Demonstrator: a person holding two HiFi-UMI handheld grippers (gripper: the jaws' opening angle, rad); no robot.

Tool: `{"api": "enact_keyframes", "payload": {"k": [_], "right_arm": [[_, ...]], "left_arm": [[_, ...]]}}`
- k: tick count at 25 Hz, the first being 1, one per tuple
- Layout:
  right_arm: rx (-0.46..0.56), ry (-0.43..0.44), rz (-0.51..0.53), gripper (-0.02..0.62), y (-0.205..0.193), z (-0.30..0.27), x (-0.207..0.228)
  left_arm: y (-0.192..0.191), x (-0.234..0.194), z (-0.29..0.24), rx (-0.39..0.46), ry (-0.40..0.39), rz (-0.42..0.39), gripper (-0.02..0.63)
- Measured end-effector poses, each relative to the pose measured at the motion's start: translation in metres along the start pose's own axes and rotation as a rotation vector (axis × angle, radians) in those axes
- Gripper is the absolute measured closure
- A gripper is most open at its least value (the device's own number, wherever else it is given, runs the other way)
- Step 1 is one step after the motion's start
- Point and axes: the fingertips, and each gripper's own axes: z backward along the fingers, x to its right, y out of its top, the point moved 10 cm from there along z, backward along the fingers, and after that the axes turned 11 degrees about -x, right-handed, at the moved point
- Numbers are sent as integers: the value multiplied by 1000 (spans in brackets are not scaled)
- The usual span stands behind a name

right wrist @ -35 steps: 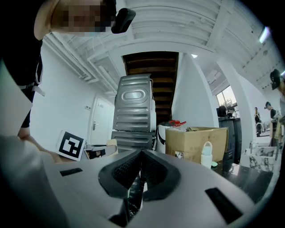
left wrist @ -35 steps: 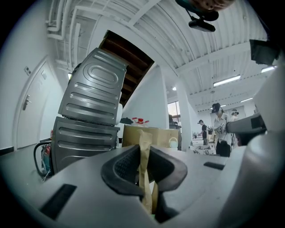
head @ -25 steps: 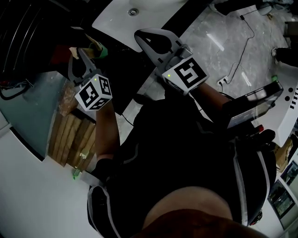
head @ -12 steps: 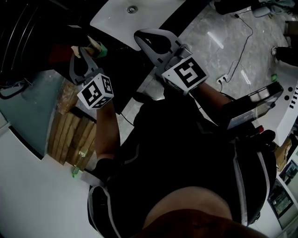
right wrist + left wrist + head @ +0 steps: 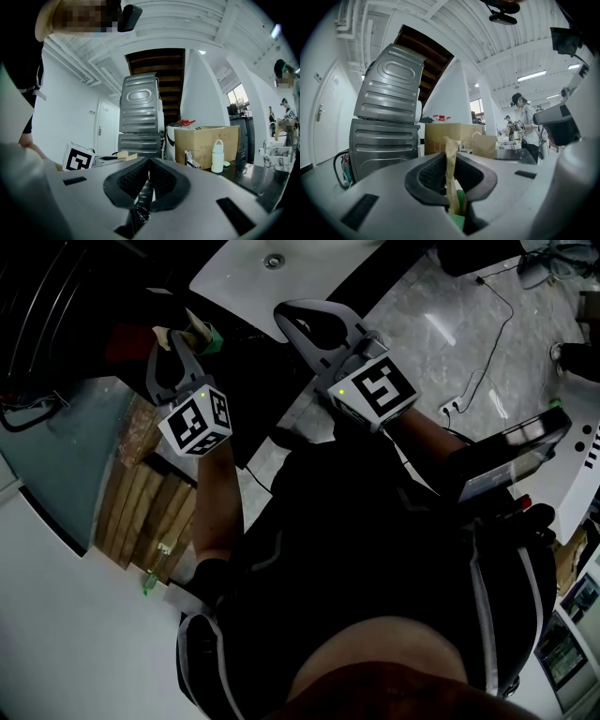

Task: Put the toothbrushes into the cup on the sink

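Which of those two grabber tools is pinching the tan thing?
The left gripper: a tan strip with a green part low down stands clamped between its jaws. The right gripper has its jaws closed together, with nothing tan there.

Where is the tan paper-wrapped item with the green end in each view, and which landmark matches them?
Head view: upper left, the tan paper-wrapped item with the green end sticks out of the left gripper.
Left gripper view: bottom centre, upright, pinched between the fingers.
Right gripper view: small, left of centre, right of the black-and-white marker cube.
Shared landmark: the grey ribbed metal cabinet, in the background of both gripper views.
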Motion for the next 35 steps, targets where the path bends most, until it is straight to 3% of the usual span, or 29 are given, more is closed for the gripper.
{"api": "enact_keyframes", "payload": {"k": [4, 13, 19, 23, 29, 35], "right_arm": [[31, 8, 13, 571, 5, -1, -1], [75, 39, 7, 571, 19, -3, -3], [112, 85, 22, 571, 36, -3, -3], [149, 121, 34, 571, 46, -3, -12], [173, 194, 62, 571, 62, -8, -21], [146, 243, 73, 571, 67, -5, -23]], "left_arm": [[2, -3, 4, 0, 12, -13, 511], [21, -8, 28, -20, -15, -14, 499], [53, -14, 68, 46, 0, 23, 499], [66, -15, 99, 76, 32, -19, 500], [70, -11, 128, 85, 72, 45, 566], [72, 1, 148, 109, 41, 102, 599]]}}
